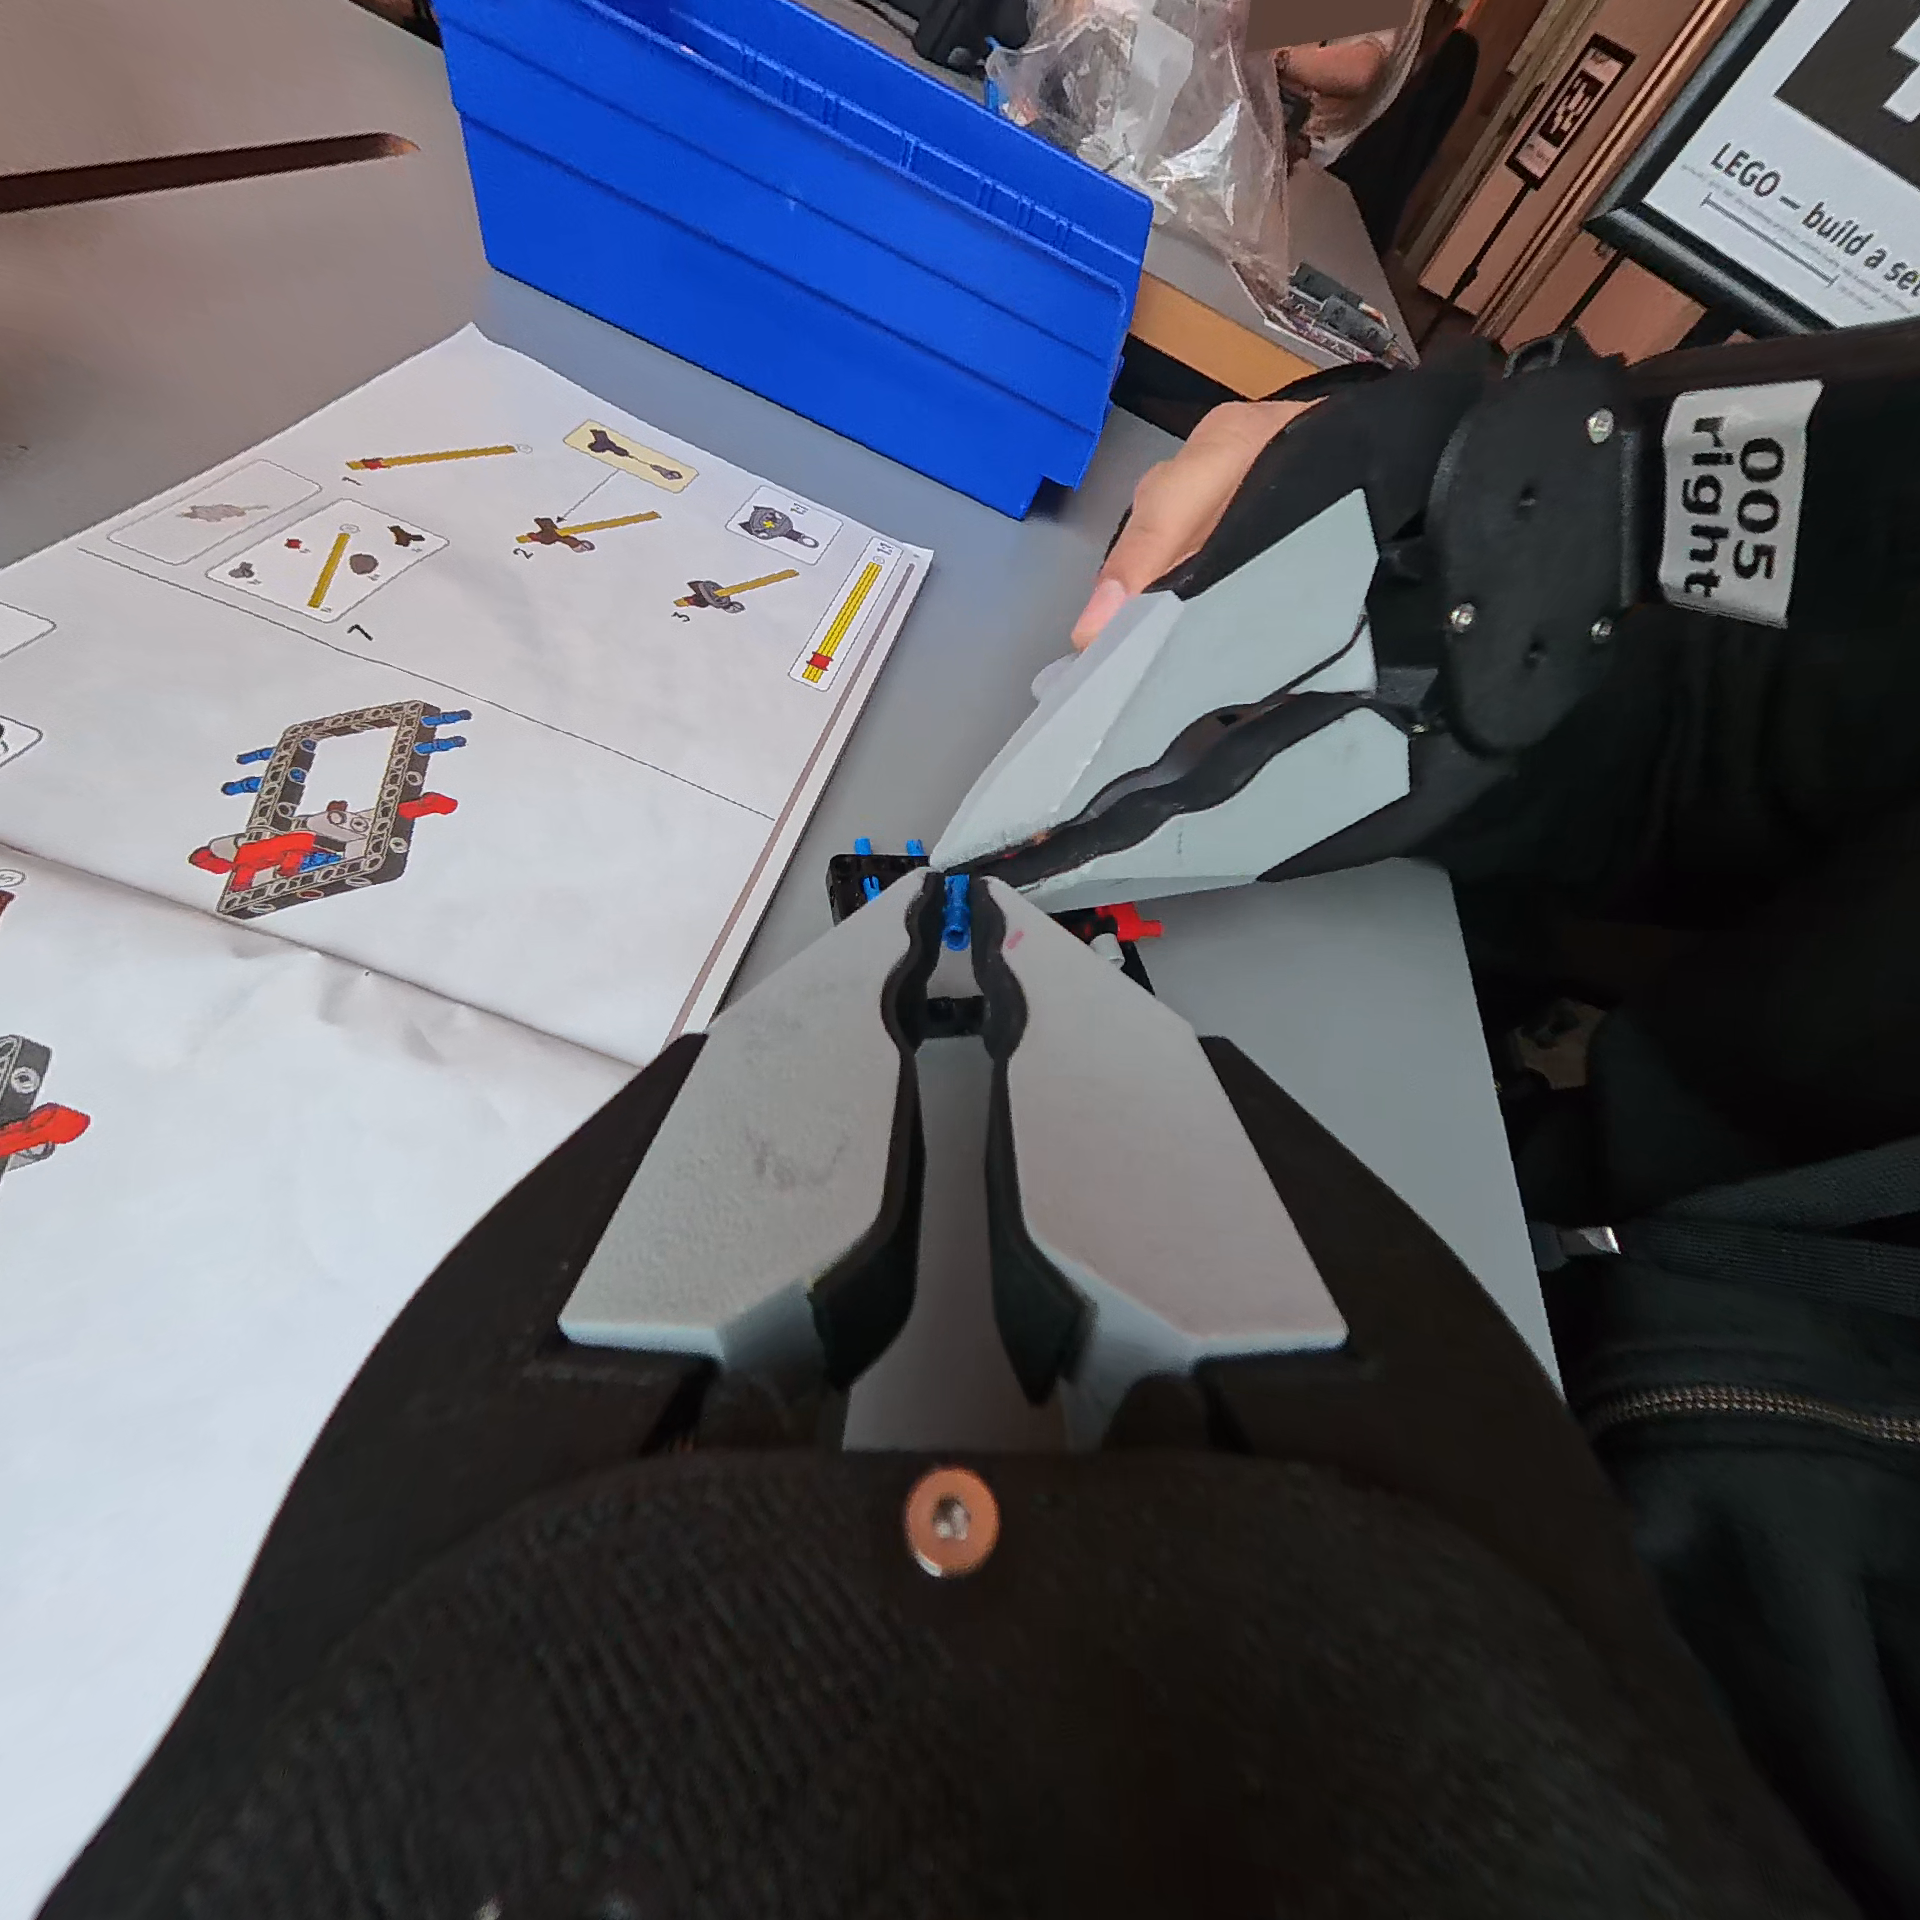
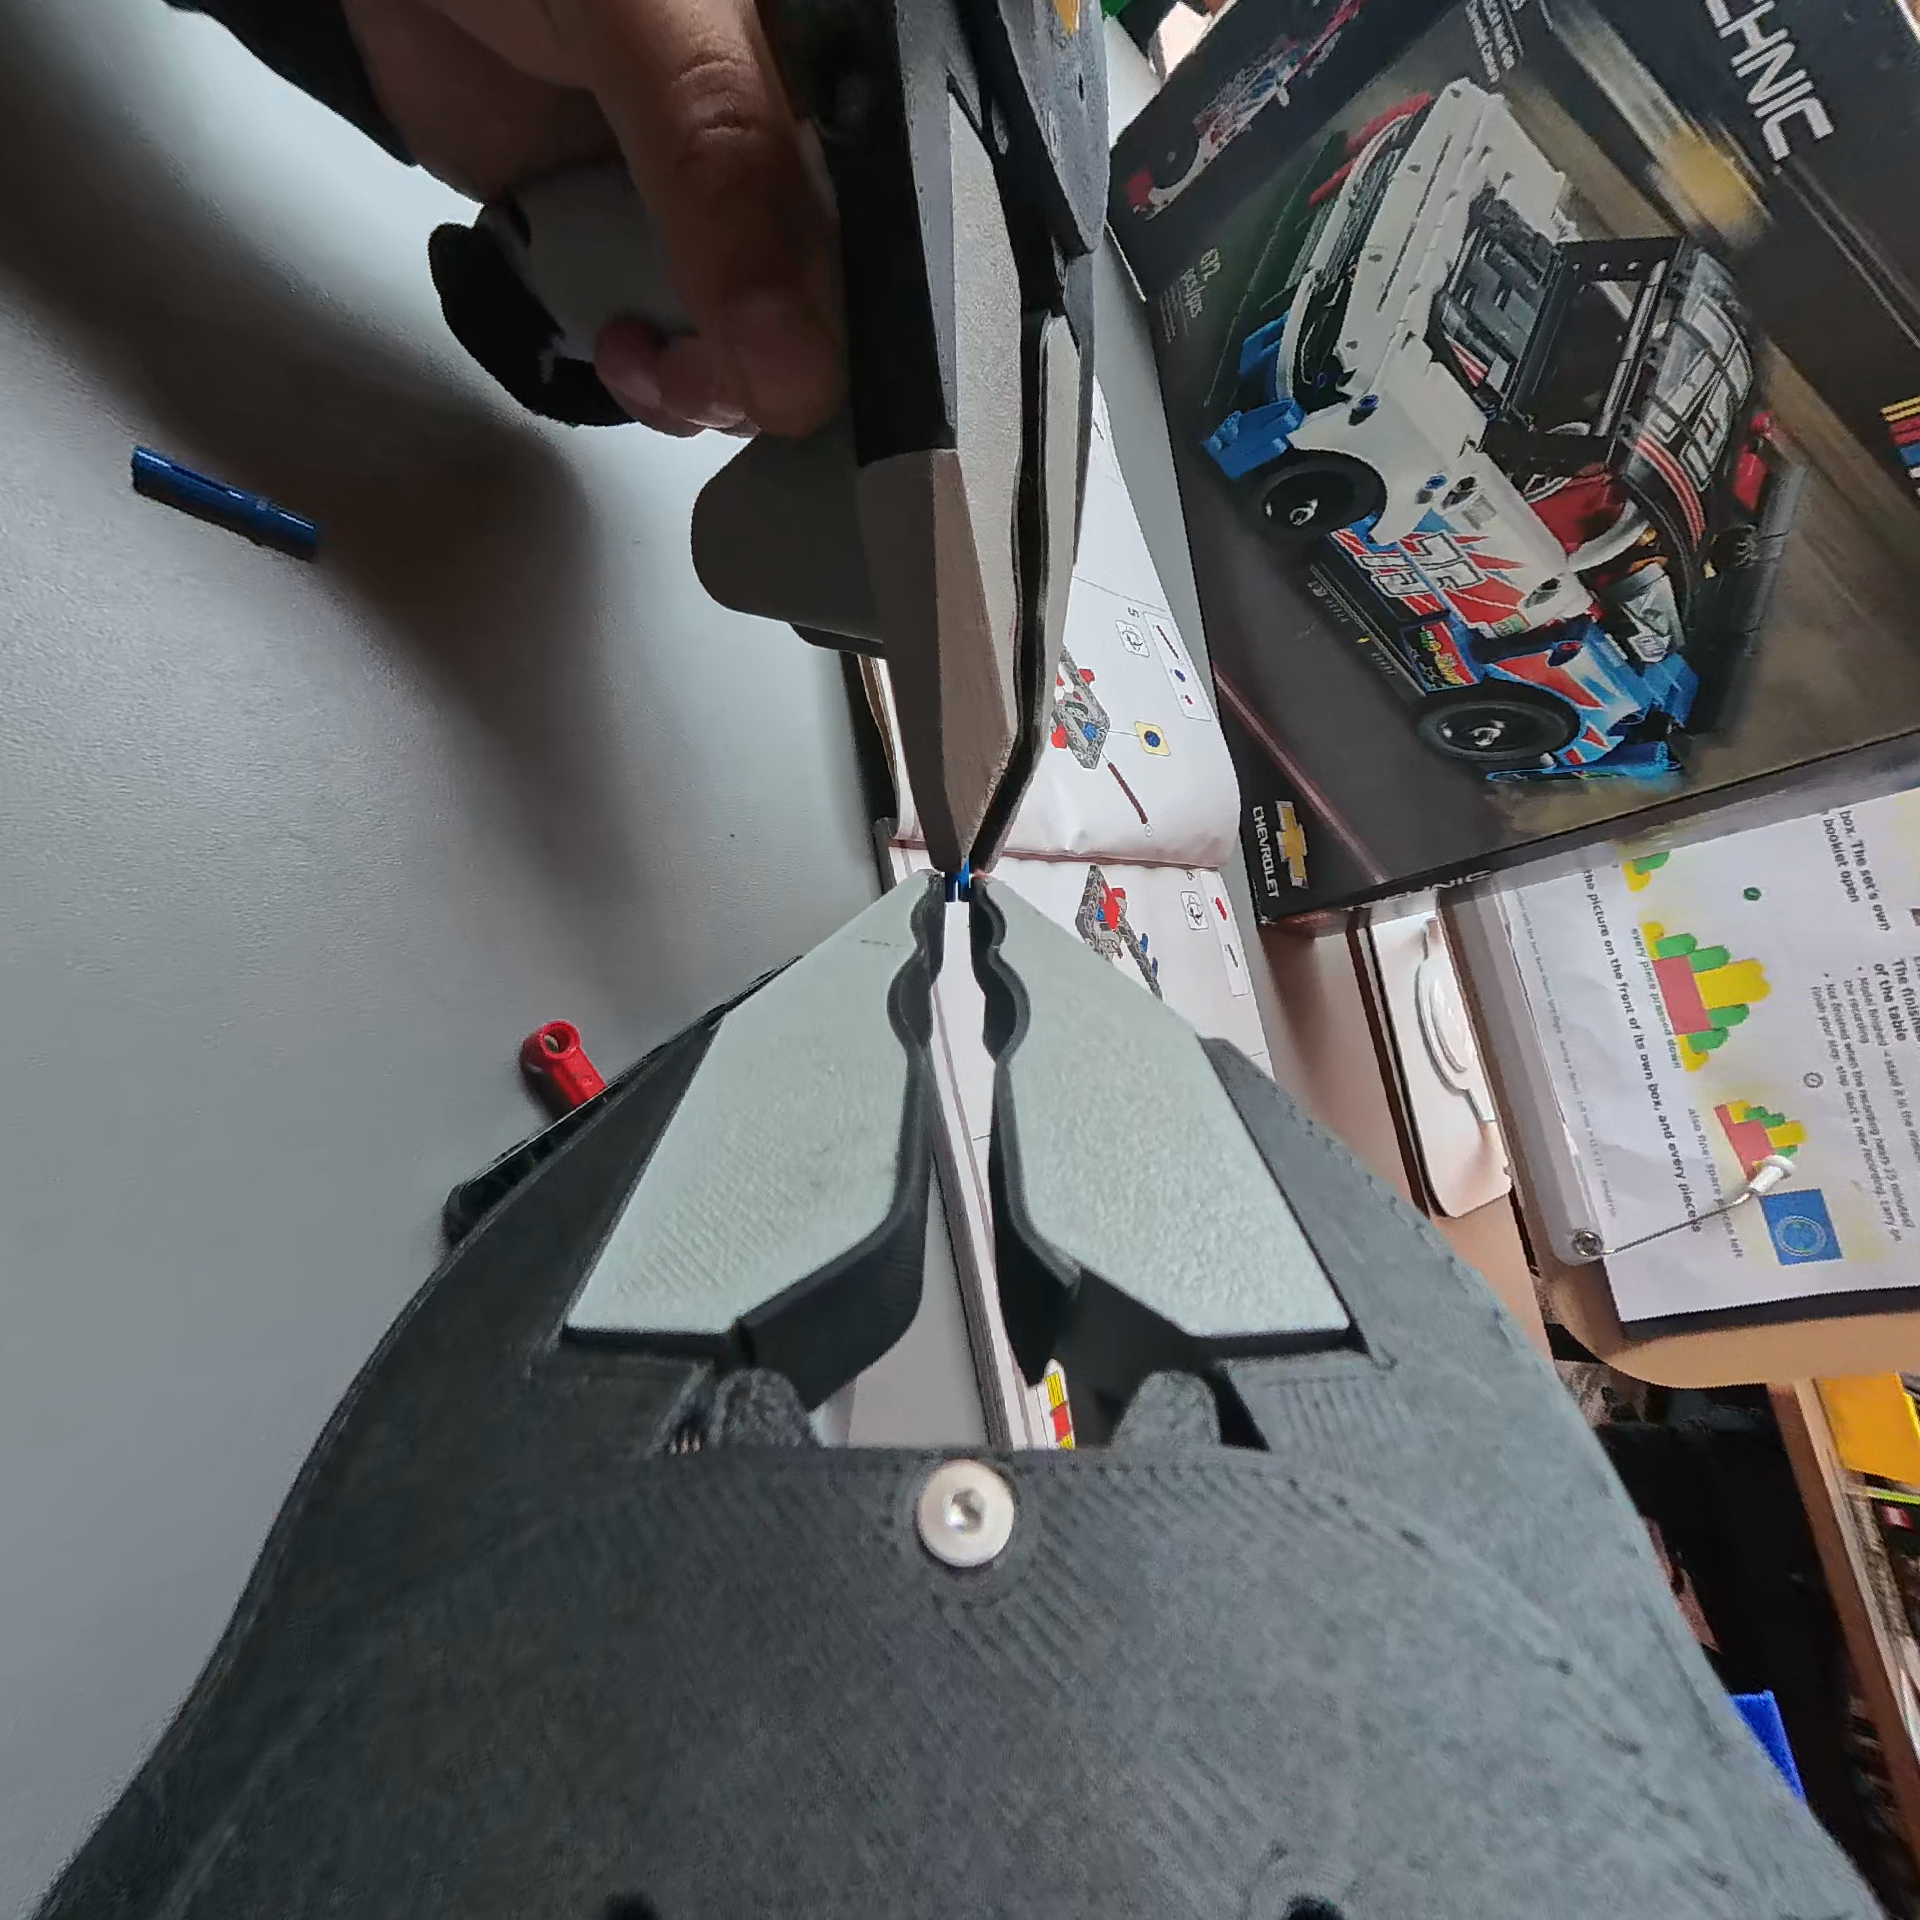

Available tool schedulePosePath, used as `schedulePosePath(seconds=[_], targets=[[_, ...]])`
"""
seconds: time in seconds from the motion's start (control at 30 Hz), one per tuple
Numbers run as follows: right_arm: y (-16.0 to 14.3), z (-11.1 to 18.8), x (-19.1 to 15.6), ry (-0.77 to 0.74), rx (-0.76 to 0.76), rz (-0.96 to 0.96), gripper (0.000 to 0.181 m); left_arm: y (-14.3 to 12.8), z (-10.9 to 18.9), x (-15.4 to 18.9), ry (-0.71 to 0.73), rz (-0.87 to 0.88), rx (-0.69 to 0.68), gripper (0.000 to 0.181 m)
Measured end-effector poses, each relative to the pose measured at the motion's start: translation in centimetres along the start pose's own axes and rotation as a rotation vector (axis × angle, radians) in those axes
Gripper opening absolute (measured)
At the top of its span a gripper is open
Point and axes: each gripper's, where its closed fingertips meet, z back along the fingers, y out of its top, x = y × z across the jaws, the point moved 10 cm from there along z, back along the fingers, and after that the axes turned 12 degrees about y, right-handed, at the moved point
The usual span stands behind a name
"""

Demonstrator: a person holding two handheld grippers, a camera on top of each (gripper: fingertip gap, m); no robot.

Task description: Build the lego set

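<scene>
A small blue pin [image 1: 956, 914] is pinched between the tips of my left gripper [image 1: 956, 894], which is shut on it. My right gripper [image 1: 940, 857] comes in from the right and meets it tip to tip. In the right wrist view, my right gripper [image 2: 961, 888] is closed on the same blue pin [image 2: 961, 881], with the left gripper [image 2: 971, 847] coming down from above. Under the tips lies the black frame assembly [image 1: 868, 883] with blue pins and red parts [image 1: 1127, 920], mostly hidden. A red piece on a black beam [image 2: 561, 1060] shows beside my right gripper.
The open instruction booklet [image 1: 416, 727] lies to the left on the grey table [image 1: 1299, 1039]. A blue bin [image 1: 790, 239] stands behind it, with clear plastic bags [image 1: 1143, 114] beyond. A loose blue axle [image 2: 223, 509] lies on the table. The set box [image 2: 1507, 416] stands to the right. My two grippers' fingertips are within a few centimetres of each other.
</scene>
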Motion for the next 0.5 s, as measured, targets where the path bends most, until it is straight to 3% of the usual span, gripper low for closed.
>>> schedulePosePath(seconds=[0.5], targets=[[-0.17,0.12,-0.06,0.003,-0.008,0.016,0.000,-0.04,0.05,-0.14,-0.003,0.008,-0.008,0.003]])
